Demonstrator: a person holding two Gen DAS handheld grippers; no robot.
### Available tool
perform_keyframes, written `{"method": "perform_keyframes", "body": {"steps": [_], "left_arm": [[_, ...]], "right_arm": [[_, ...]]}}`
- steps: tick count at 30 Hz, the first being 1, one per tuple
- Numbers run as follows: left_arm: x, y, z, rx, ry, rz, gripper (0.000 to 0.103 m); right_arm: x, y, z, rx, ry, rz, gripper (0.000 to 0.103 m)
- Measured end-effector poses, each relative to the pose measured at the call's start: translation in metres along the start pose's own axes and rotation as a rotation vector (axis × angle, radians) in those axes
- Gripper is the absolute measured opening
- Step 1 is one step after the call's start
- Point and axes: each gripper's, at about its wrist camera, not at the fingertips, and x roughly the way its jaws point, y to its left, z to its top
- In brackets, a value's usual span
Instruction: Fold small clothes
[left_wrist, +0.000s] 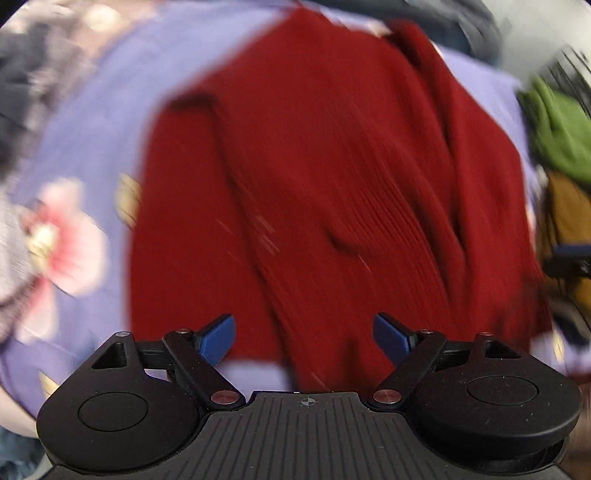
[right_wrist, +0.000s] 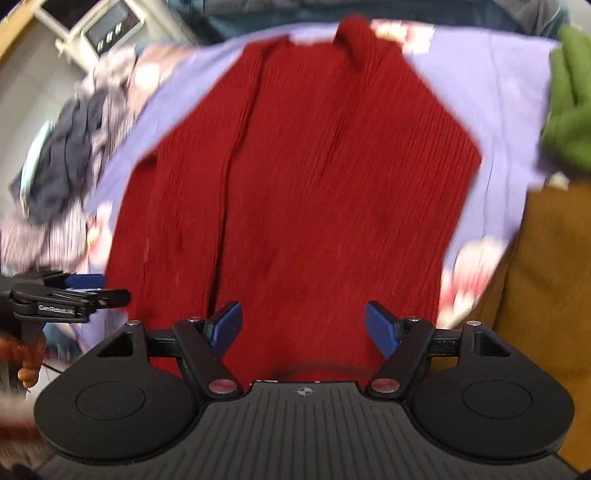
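Note:
A dark red ribbed knit sweater (left_wrist: 314, 177) lies spread on a lilac floral sheet (left_wrist: 85, 122), with one side folded over the body. It also shows in the right wrist view (right_wrist: 295, 184), its collar at the far end. My left gripper (left_wrist: 304, 338) is open and empty above the sweater's near edge. My right gripper (right_wrist: 303, 326) is open and empty above the sweater's hem. The left gripper (right_wrist: 85, 282) also shows at the left edge of the right wrist view. Both views are blurred.
A heap of dark and striped clothes (right_wrist: 66, 158) lies at the left of the sheet (right_wrist: 491, 110). A green garment (right_wrist: 569, 110) lies at the right, by a mustard surface (right_wrist: 546, 277). The green garment also shows in the left wrist view (left_wrist: 561, 136).

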Motion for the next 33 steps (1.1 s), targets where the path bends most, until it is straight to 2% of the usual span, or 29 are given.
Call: {"method": "perform_keyframes", "body": {"steps": [2, 4, 6, 7, 8, 9, 10, 12, 15, 16, 17, 18, 19, 20, 21, 23, 27, 29, 30, 32, 33], "left_arm": [[0.005, -0.011, -0.007, 0.052, 0.043, -0.027, 0.103], [0.004, -0.019, -0.006, 0.116, 0.048, -0.078, 0.103], [0.003, -0.025, 0.000, 0.171, 0.047, -0.090, 0.103], [0.004, -0.028, 0.002, 0.187, 0.051, -0.085, 0.100], [0.005, -0.029, 0.002, 0.193, 0.050, -0.068, 0.092], [0.003, -0.030, 0.002, 0.187, 0.039, -0.051, 0.066], [-0.001, -0.025, 0.005, 0.164, 0.015, -0.051, 0.045], [-0.021, -0.010, 0.012, 0.094, -0.074, -0.092, 0.046], [-0.048, 0.012, 0.036, 0.068, -0.188, -0.029, 0.045], [-0.053, 0.020, 0.044, 0.061, -0.198, -0.016, 0.040], [-0.054, 0.029, 0.053, 0.041, -0.182, -0.027, 0.053], [-0.053, 0.036, 0.058, 0.019, -0.158, -0.045, 0.076], [-0.052, 0.040, 0.058, 0.011, -0.145, -0.041, 0.091], [-0.051, 0.038, 0.053, 0.028, -0.131, -0.035, 0.100], [-0.049, 0.036, 0.048, 0.055, -0.103, -0.038, 0.103], [-0.040, 0.028, 0.034, 0.099, -0.030, -0.064, 0.103], [-0.004, 0.009, 0.001, 0.091, 0.125, -0.161, 0.103], [0.014, -0.004, -0.015, 0.121, 0.180, -0.150, 0.103], [0.020, -0.009, -0.020, 0.120, 0.199, -0.150, 0.097], [0.020, -0.014, -0.025, 0.118, 0.172, -0.182, 0.067], [0.014, -0.014, -0.023, 0.123, 0.134, -0.184, 0.067]], "right_arm": [[0.006, 0.007, -0.008, -0.021, 0.012, -0.021, 0.080], [0.013, 0.013, -0.008, -0.020, 0.027, -0.016, 0.081], [0.018, 0.017, -0.006, -0.008, 0.031, -0.001, 0.081], [0.019, 0.018, -0.004, -0.005, 0.032, 0.004, 0.081], [0.021, 0.019, -0.002, -0.004, 0.034, 0.003, 0.081], [0.021, 0.020, 0.001, -0.003, 0.031, -0.004, 0.081], [0.019, 0.018, 0.005, 0.001, 0.026, -0.009, 0.081], [0.019, 0.012, 0.005, 0.020, 0.017, -0.009, 0.081], [0.017, 0.000, 0.002, 0.082, 0.010, -0.010, 0.081], [0.018, -0.003, 0.001, 0.103, 0.016, -0.008, 0.081], [0.019, -0.006, 0.000, 0.119, 0.022, -0.006, 0.081], [0.019, -0.007, -0.001, 0.129, 0.023, -0.005, 0.081], [0.018, -0.007, -0.003, 0.132, 0.021, -0.007, 0.081], [0.017, -0.006, -0.004, 0.133, 0.020, -0.011, 0.081], [0.016, -0.007, -0.004, 0.136, 0.018, -0.013, 0.082], [0.014, -0.009, -0.008, 0.147, 0.011, -0.015, 0.084], [0.015, -0.013, -0.015, 0.180, 0.032, -0.007, 0.085], [0.016, -0.013, -0.015, 0.180, 0.044, -0.005, 0.085], [0.016, -0.011, -0.015, 0.171, 0.046, -0.007, 0.085], [0.015, -0.008, -0.014, 0.157, 0.044, -0.010, 0.085], [0.015, -0.007, -0.014, 0.155, 0.043, -0.010, 0.085]]}}
